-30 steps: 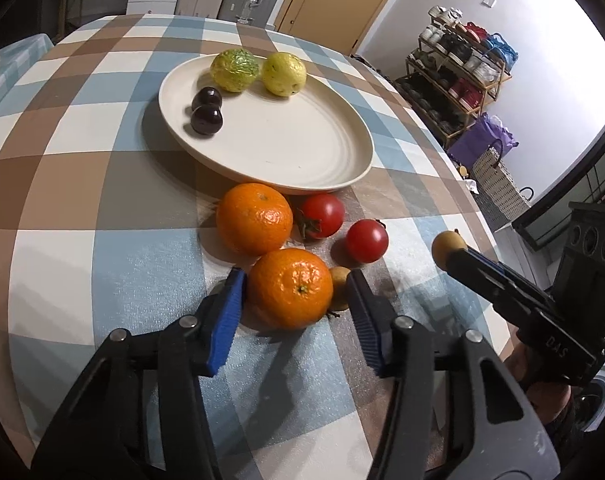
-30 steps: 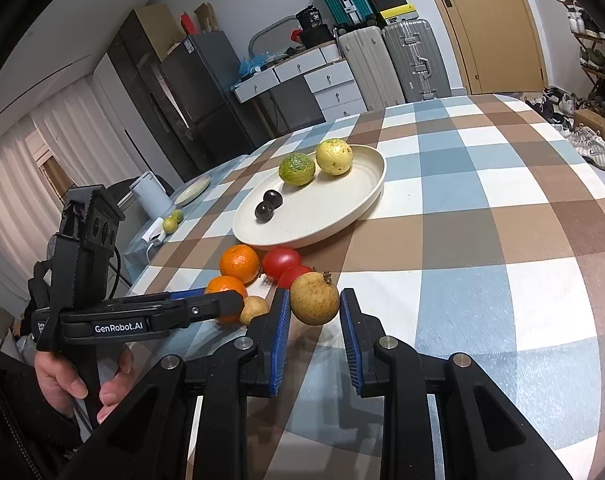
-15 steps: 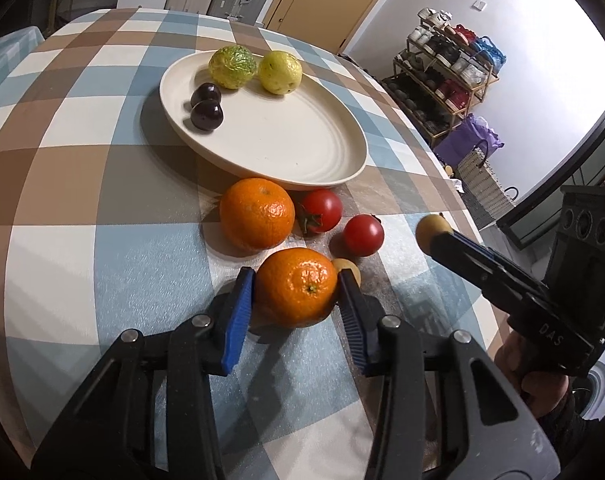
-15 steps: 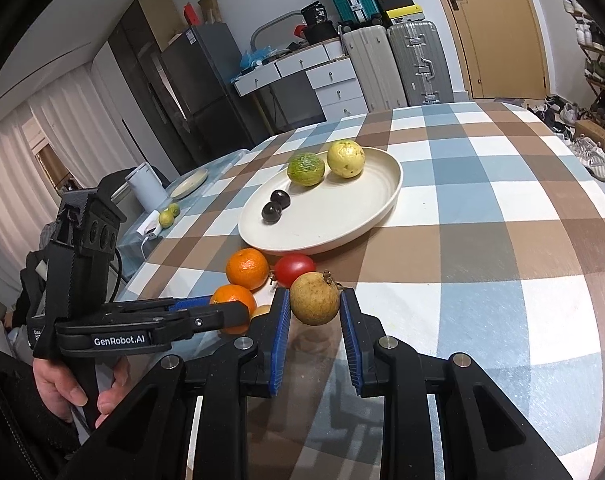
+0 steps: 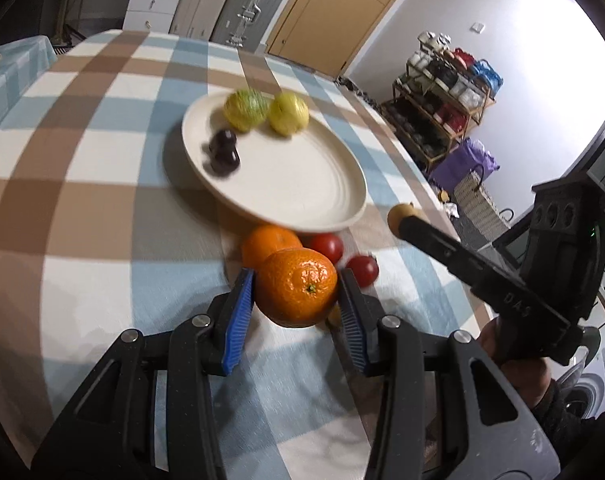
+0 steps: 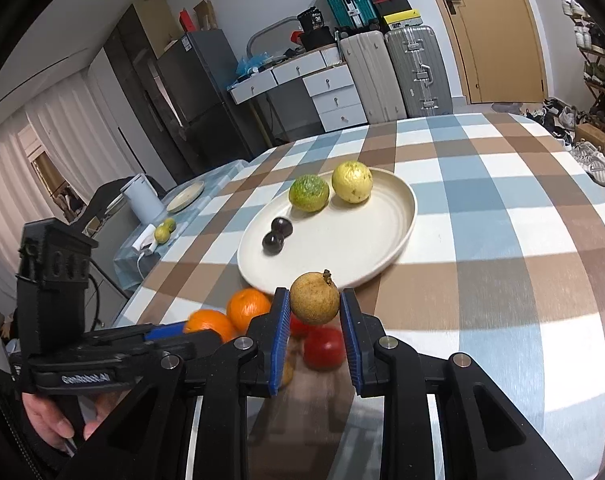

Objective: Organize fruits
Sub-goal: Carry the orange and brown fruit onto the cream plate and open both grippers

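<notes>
My left gripper (image 5: 296, 292) is shut on an orange (image 5: 296, 293) and holds it above the checked cloth, in front of the cream plate (image 5: 342, 216). My right gripper (image 6: 314, 308) is shut on a small brown round fruit (image 6: 314, 298), lifted near the plate's (image 6: 382, 264) front rim. The plate carries a green fruit (image 6: 308, 193), a yellow fruit (image 6: 351, 181) and two dark plums (image 6: 277, 234). A second orange (image 5: 268, 240) and two red tomatoes (image 5: 362, 270) lie on the cloth before the plate. Another small brown fruit (image 5: 334, 314) lies under the left gripper.
The table has a blue, brown and white checked cloth (image 6: 502, 240). Suitcases (image 6: 416, 70) and drawers (image 6: 334, 96) stand beyond its far edge. A side table at the left carries a white kettle (image 6: 142, 200), a small plate and two green fruits. A shoe rack (image 5: 442, 92) stands at the right.
My left gripper closed on the near orange and lifted it off the cloth. My right gripper rose and moved toward the plate with the brown fruit in it.
</notes>
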Motion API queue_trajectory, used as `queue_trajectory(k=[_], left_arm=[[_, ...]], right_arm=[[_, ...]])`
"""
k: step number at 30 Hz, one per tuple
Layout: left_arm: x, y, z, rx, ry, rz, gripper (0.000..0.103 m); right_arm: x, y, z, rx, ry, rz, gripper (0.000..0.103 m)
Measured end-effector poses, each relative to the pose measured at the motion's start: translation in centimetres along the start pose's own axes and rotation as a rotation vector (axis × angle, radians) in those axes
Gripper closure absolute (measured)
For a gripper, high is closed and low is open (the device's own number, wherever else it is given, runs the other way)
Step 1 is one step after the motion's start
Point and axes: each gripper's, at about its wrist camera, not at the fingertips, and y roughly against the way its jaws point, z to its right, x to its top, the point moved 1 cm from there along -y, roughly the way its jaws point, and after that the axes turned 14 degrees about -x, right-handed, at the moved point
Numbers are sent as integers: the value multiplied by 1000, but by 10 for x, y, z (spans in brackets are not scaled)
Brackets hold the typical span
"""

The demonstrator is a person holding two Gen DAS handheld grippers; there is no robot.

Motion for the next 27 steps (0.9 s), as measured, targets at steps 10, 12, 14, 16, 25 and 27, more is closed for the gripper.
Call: queue_trajectory(k=[10,12,14,16,25,27], left_arm=[[65,-9,-7,20,-33,29,64],[79,-17,-6,22,-44,28,64],[91,-28,-6,22,-53,23,64],[102,-41,-4,21,-69,9,64],[133,-104,-15,16,-51,-74,64],[136,-114,-18,24,-46,-78,64]], right_arm=[[30,-25,6,20,-32,5,78],[38,-29,8,20,-32,14,78],[46,-34,11,21,-39,21,78],[55,-40,16,27,-48,24,78],[86,-75,37,18,-46,-11,77],[91,-84,40,19,-45,-25,77]])
